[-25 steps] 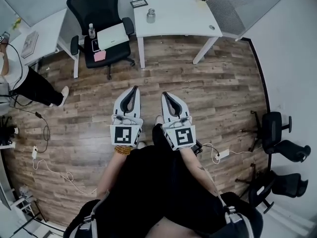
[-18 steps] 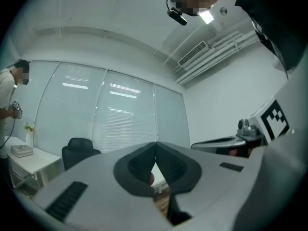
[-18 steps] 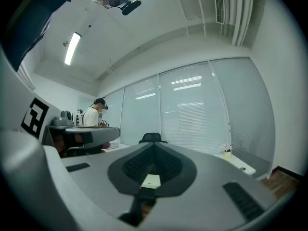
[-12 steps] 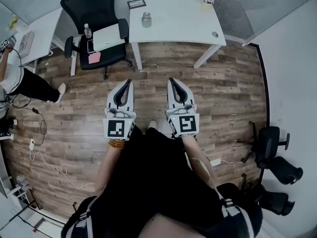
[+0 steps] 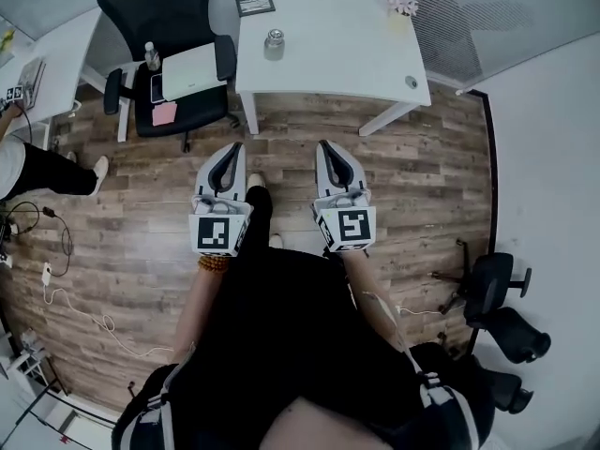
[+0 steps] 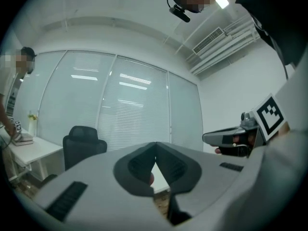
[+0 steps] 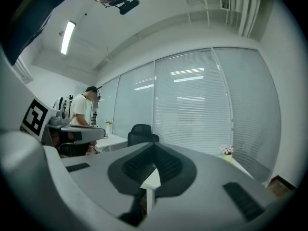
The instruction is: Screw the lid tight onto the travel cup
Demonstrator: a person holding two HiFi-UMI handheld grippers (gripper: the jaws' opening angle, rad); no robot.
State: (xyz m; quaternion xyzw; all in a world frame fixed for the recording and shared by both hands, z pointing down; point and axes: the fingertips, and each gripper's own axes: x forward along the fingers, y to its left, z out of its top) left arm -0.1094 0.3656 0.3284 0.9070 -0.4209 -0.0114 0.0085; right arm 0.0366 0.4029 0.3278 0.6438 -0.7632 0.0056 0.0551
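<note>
A small metal travel cup with its lid stands on the white table ahead, left of the table's middle. My left gripper and right gripper are held side by side over the wood floor, short of the table's near edge. Both have their jaws shut with nothing between them. In the left gripper view the left gripper points level at the room, and the right gripper does the same in its own view. The cup does not show in either gripper view.
A black office chair carrying a laptop, a bottle and a pink note stands left of the table. A second white desk is at far left, with a person's leg beside it. Cables trail on the floor; chair bases sit at right.
I have walked toward the white table: it and the chair have come closer and lower in the head view. Both grippers stay shut and side by side, now nearer the table edge.
</note>
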